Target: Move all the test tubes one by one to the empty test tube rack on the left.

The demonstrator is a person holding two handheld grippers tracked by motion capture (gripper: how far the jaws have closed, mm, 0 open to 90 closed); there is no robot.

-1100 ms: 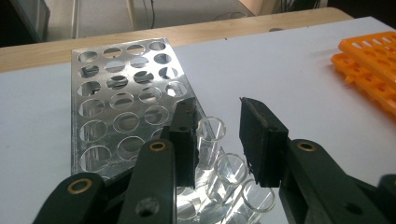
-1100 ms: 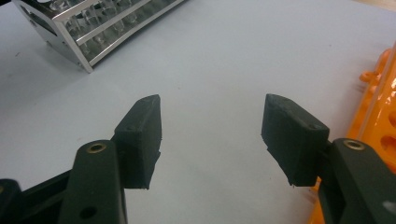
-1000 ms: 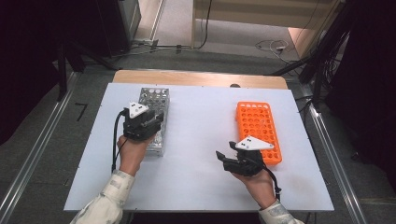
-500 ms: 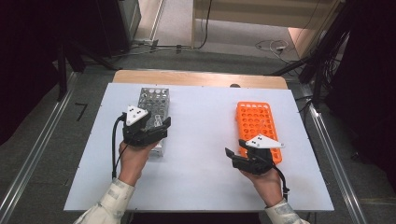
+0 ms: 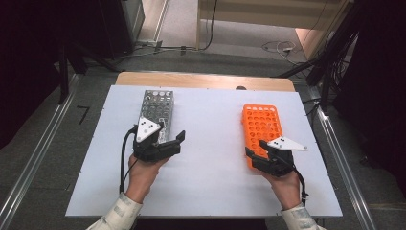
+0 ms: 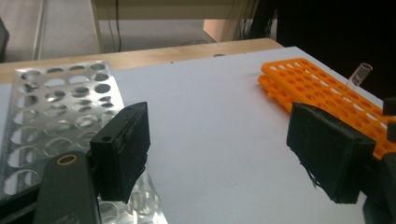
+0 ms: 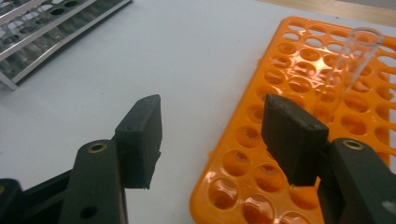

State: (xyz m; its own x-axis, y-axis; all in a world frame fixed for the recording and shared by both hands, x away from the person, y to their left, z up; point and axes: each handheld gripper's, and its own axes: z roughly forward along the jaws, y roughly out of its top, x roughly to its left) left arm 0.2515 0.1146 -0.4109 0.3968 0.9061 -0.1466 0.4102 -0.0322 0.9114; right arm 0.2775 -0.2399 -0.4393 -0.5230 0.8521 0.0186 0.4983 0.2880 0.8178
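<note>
Two racks on one white tabletop, well apart: metal rack at left, orange rack at right, both lying flat. Left claw at the near end of the metal rack, released, jaws just now opening wider, nothing between the pads, one jaw above the rack's holes. Right claw at the near end of the orange rack, likewise released and empty, one jaw above the holes, the other above bare tabletop. Clear tube standing slightly tilted in a hole farther along the orange rack, beyond the right claw and untouched. Probable hazards, from largest thing to smallest. First, shoving of the light orange rack: too low an approach, one jaw dragging across the hole grid, hence rack skewed or slid toward the tabletop edge. Second, a knock against the metal rack on any sideways move of the left claw, given the closeness of its jaw to the rack's corner. Third, tipping or levering of the tube: contact by a single pad before the other, or closure off-centre, hence tube jammed aslant in its hole or flicked out. Last, slip or crack of the smooth clear wall under too loose or too hard a pinch; material not certain from these views.
</note>
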